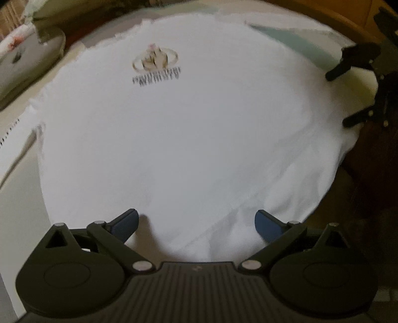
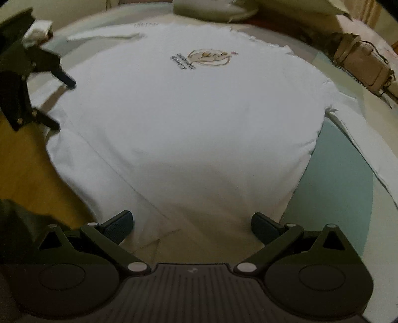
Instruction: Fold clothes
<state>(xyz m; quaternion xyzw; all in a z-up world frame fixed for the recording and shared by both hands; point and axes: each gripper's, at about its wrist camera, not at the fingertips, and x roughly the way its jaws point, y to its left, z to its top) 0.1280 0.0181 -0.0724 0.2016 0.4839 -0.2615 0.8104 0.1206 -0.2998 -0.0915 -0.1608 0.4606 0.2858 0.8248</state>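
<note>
A white T-shirt [image 1: 189,139] lies spread flat on the table, its printed logo [image 1: 156,63] facing up at the far side. My left gripper [image 1: 196,223] is open low over the shirt's near edge, with fabric under the gap and nothing pinched. In the right wrist view the same shirt [image 2: 189,129] shows its logo [image 2: 204,59] and a sleeve at the right. My right gripper [image 2: 192,223] is also open over the shirt's edge. Each gripper shows in the other's view, open: the right one [image 1: 338,99] and the left one [image 2: 63,104].
The pale green tabletop [image 2: 335,174] shows beside the shirt. A beige handbag with a chain [image 2: 360,64] sits at the far right. A pile of light cloth [image 2: 214,10] lies behind the shirt. A grey flat item [image 1: 22,62] rests at the left. Wooden floor [image 2: 22,154] is beyond the table edge.
</note>
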